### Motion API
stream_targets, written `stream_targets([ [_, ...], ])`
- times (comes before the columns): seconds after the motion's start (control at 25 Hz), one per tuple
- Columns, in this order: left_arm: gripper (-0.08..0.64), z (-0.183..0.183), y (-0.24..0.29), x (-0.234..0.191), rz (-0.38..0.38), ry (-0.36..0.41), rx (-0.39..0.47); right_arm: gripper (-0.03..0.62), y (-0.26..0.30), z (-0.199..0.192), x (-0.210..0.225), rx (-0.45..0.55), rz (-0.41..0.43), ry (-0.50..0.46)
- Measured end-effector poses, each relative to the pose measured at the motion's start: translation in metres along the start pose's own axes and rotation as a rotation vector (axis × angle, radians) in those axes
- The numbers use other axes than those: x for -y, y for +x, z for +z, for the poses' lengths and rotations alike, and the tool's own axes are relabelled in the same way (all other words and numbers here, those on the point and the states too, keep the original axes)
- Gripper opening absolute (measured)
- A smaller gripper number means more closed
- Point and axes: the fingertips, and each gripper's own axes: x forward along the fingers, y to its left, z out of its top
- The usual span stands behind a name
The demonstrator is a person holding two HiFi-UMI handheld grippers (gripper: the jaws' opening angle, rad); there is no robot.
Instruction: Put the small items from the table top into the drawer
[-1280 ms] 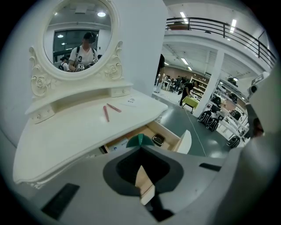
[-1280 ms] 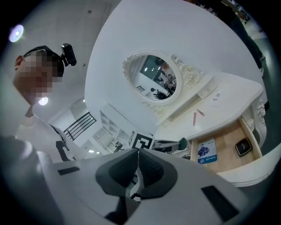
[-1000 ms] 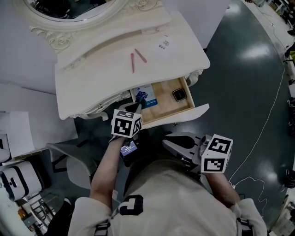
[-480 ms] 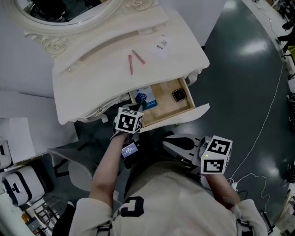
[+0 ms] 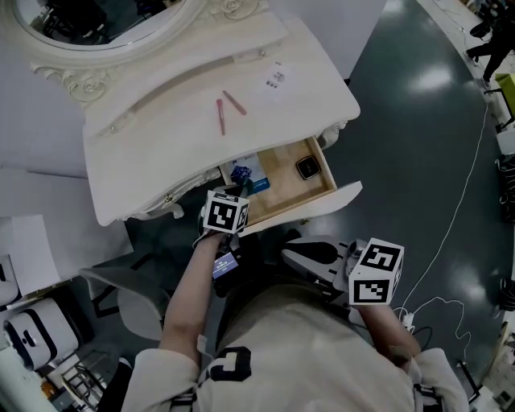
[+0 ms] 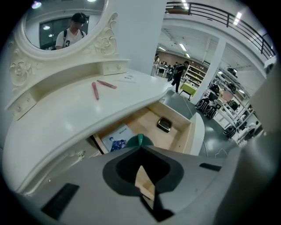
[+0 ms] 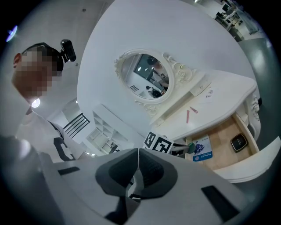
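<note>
Two pink sticks (image 5: 221,117) (image 6: 94,90) and a small white slip (image 5: 275,78) lie on the white dressing table top (image 5: 161,137). Below it, the wooden drawer (image 5: 322,193) stands open and holds a blue card (image 5: 240,172) (image 6: 117,141) and a dark square item (image 5: 308,167) (image 6: 164,124). My left gripper (image 5: 248,190) (image 6: 139,148) is shut over the drawer's left end, by the blue card. A green rounded piece (image 6: 139,140) shows right at its tips; I cannot tell if it is pinched. My right gripper (image 5: 288,251) (image 7: 138,151) is shut and empty, held back near my body.
An oval mirror (image 5: 105,16) in a carved frame stands at the back of the table. The dark floor (image 5: 418,121) spreads to the right, with a white cable (image 5: 459,217) across it. Grey and white equipment (image 5: 32,322) stands at the lower left.
My left gripper has sunk a little toward the drawer's left end. The right gripper has stayed put. The table sits slightly higher and further left in the head view.
</note>
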Motion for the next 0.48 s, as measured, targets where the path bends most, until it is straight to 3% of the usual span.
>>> stream_targets([
  [0.48,0.054,-0.001,0.021,0.009,-0.044,0.006,-0.006,0.029,0.002,-0.012,0.01,-0.022,-0.047,0.032],
])
